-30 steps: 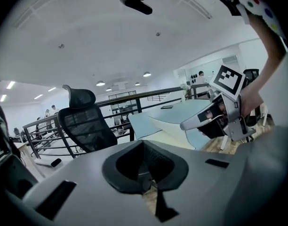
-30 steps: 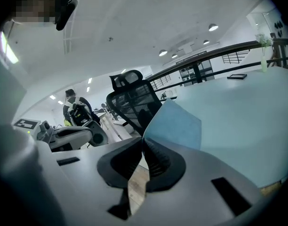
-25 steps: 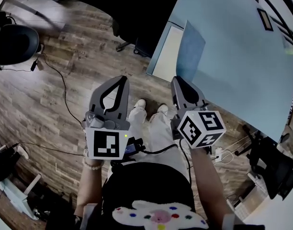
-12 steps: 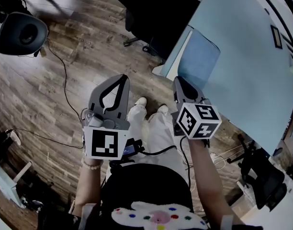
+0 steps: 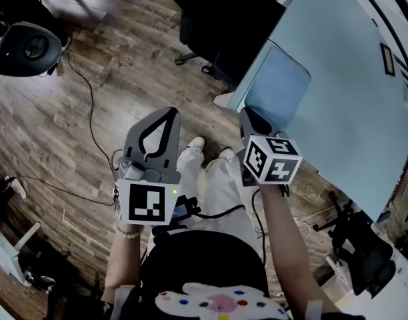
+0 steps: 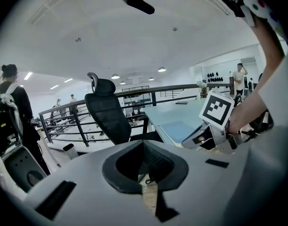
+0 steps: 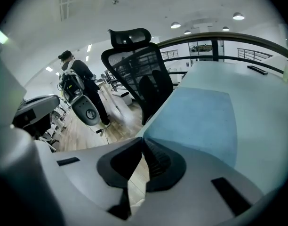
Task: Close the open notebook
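Observation:
A blue notebook (image 5: 279, 89) lies flat with its cover down at the near corner of the light blue table (image 5: 351, 79). The right gripper view shows the notebook (image 7: 200, 121) just beyond its jaws. My right gripper (image 5: 248, 117) hangs shut and empty just short of the notebook's near edge, over the floor. My left gripper (image 5: 169, 112) is also shut and empty, held over the wooden floor to the left, well away from the table. From the left gripper view the notebook (image 6: 179, 127) and the right gripper (image 6: 196, 140) appear at the right.
A black office chair (image 5: 217, 25) stands at the table's far side, close to the notebook. Cables (image 5: 91, 112) trail over the wooden floor. A round dark machine (image 5: 27, 45) sits at the far left. A small dark object (image 5: 389, 55) lies on the table. A person with a backpack (image 7: 73, 79) stands further off.
The blue cover stood raised over a white page a second ago; now it lies flat. My right gripper has sunk a little. The left gripper shifted slightly.

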`<action>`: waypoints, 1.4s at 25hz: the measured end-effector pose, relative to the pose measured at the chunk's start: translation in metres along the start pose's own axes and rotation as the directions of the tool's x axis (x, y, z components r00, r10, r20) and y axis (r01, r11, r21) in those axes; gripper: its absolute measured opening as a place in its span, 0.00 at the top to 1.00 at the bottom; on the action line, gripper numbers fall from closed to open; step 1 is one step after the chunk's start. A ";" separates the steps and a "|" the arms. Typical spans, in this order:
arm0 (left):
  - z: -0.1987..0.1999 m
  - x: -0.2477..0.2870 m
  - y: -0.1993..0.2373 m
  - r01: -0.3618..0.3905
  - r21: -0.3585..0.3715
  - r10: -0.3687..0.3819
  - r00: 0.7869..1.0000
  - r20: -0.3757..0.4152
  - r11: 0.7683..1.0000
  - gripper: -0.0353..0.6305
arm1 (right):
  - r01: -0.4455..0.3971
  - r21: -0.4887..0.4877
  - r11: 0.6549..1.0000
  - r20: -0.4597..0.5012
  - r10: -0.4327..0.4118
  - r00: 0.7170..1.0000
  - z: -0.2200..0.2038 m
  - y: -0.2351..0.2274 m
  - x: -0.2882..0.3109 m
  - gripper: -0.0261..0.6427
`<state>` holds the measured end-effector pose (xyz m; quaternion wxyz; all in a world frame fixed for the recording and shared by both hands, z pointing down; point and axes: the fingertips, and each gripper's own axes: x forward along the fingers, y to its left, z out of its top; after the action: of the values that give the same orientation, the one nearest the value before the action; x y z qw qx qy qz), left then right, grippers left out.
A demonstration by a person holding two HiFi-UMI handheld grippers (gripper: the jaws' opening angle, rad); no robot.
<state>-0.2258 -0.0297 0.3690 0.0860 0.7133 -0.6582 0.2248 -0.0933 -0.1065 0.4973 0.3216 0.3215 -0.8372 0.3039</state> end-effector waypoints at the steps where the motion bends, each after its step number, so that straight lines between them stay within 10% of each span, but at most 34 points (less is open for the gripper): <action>1: 0.000 0.000 -0.001 0.001 0.003 -0.001 1.000 -0.002 1.000 0.92 | 0.000 -0.006 1.000 -0.008 0.000 1.000 0.000 0.000 0.001 0.89; 13: 0.005 0.001 -0.003 0.013 0.015 -0.013 1.000 0.007 1.000 0.92 | -0.024 -0.004 1.000 -0.034 0.024 0.999 0.001 0.002 0.012 0.89; 28: 0.045 0.005 -0.038 0.082 0.102 -0.090 0.993 0.076 0.991 0.92 | -0.211 0.159 0.964 0.156 0.187 0.970 0.025 0.019 -0.027 0.78; 35: 0.077 0.007 -0.056 0.127 0.129 -0.145 0.979 0.141 0.983 0.92 | -0.056 0.026 0.998 0.295 0.046 0.954 0.050 -0.002 -0.084 0.88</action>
<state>-0.1547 -0.0615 0.3140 0.0085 0.7755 -0.5978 0.2032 -0.0593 -0.1148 0.4057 0.1802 0.3469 -0.8783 0.2751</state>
